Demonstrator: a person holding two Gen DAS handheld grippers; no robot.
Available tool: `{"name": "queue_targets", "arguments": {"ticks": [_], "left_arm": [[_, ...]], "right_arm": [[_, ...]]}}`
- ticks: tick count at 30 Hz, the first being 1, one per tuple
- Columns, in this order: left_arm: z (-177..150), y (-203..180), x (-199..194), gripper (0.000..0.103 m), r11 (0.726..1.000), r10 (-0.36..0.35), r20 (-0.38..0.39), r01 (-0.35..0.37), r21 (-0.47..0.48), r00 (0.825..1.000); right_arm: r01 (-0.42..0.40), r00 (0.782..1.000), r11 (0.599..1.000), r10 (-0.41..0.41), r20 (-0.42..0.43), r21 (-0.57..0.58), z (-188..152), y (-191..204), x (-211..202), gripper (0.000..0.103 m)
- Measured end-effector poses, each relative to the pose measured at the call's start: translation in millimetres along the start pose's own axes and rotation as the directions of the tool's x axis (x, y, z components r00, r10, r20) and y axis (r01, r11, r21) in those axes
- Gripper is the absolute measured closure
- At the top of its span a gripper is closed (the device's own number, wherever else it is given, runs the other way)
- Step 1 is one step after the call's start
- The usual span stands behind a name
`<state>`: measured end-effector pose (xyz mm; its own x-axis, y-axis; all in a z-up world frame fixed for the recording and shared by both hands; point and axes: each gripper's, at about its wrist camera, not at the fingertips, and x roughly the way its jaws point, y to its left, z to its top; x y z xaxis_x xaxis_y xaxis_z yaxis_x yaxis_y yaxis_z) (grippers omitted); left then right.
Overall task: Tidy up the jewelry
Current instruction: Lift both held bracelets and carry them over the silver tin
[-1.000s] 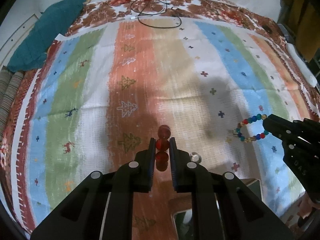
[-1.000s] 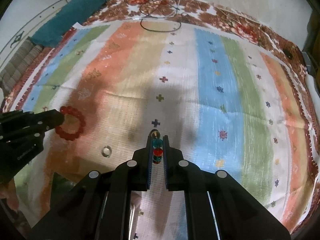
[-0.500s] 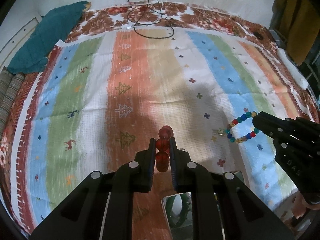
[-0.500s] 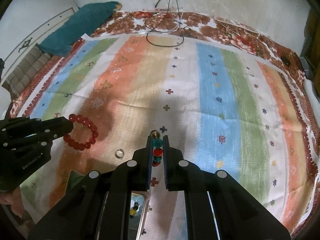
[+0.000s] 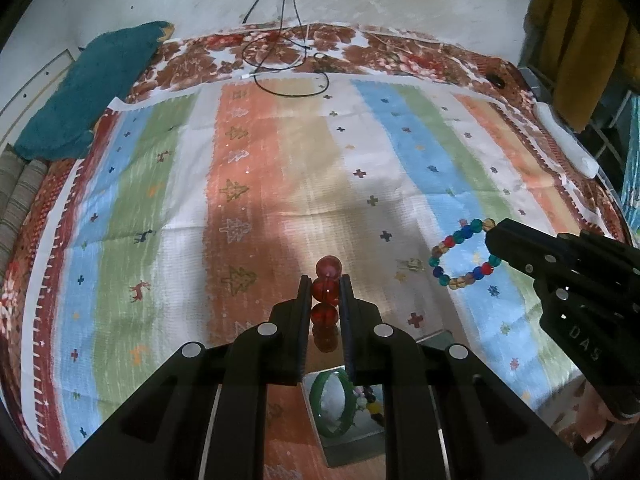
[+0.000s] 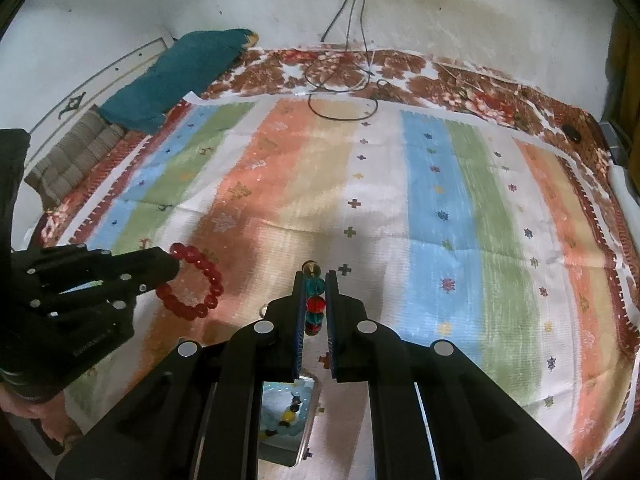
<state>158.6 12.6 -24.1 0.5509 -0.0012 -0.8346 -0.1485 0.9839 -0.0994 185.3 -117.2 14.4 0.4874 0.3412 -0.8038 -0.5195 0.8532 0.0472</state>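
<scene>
My left gripper point(image 5: 325, 286) is shut on a red bead bracelet point(image 5: 327, 292), held in the air above the striped cloth; the bracelet hangs as a ring in the right wrist view point(image 6: 196, 282). My right gripper point(image 6: 314, 280) is shut on a multicoloured bead bracelet point(image 6: 315, 306), which shows as a ring in the left wrist view point(image 5: 460, 254). A clear open box point(image 5: 344, 412) below the left gripper holds a green bangle point(image 5: 332, 406) and small beads. The box also shows under the right gripper point(image 6: 288, 420).
A striped cloth point(image 5: 280, 184) covers the bed. A small clear ring point(image 6: 263, 311) lies on the cloth by the right gripper. A small pale trinket point(image 5: 414, 265) lies near the multicoloured bracelet. A teal towel point(image 5: 92, 88) and black cables point(image 5: 288, 60) lie at the far edge.
Both grippers have risen and pulled back with their bracelets. The box with the green bangle has come into view beneath them.
</scene>
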Motion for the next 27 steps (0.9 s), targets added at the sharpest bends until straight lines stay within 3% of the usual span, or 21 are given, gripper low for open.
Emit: {"name": "queue_targets", "arguments": {"ticks": [27], "left_arm": [[-30.2,-17.7,-32.6,0.09,0.999,-0.025,0.053,0.024,0.027,0.998]], "right_arm": [[-0.024,1.0,0.999,0.024,0.004,-0.027,-28.9,19.7,-22.6,0.093]]}}
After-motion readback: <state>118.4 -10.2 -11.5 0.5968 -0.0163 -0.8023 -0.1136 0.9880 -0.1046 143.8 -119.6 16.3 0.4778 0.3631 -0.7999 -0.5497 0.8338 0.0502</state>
